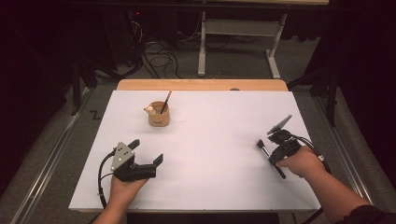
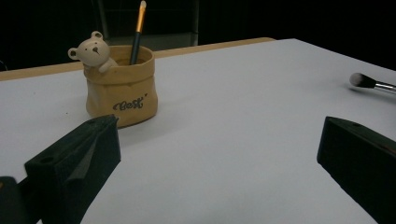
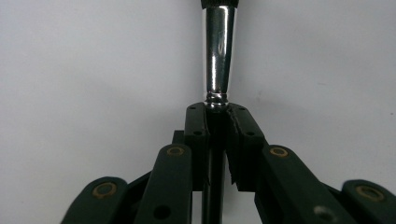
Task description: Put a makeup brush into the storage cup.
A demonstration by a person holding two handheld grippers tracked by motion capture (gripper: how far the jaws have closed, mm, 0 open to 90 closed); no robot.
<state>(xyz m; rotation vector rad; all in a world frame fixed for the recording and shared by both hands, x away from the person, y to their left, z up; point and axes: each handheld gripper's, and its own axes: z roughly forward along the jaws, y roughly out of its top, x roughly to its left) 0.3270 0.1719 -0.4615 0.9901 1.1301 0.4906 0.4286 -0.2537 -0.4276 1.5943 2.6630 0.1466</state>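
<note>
A makeup brush (image 1: 262,146) with a dark head and silver ferrule (image 3: 218,51) lies low over the white table cover (image 1: 210,158) at the right. My right gripper (image 1: 273,156) (image 3: 217,114) is shut on its black handle just behind the ferrule. A tan pot (image 1: 159,117) (image 2: 122,88) with a small bear figure (image 2: 93,49) on its rim stands at the back left, and a second brush (image 1: 166,101) (image 2: 137,28) stands upright in it. My left gripper (image 1: 147,150) (image 2: 217,140) rests open at the front left, pointing toward the pot, with nothing between its jaws.
A wooden tabletop edge (image 1: 201,85) shows beyond the white cover. Behind the table are a desk frame (image 1: 238,44) and cables (image 1: 159,58) on the floor. Bare cover lies between my two hands.
</note>
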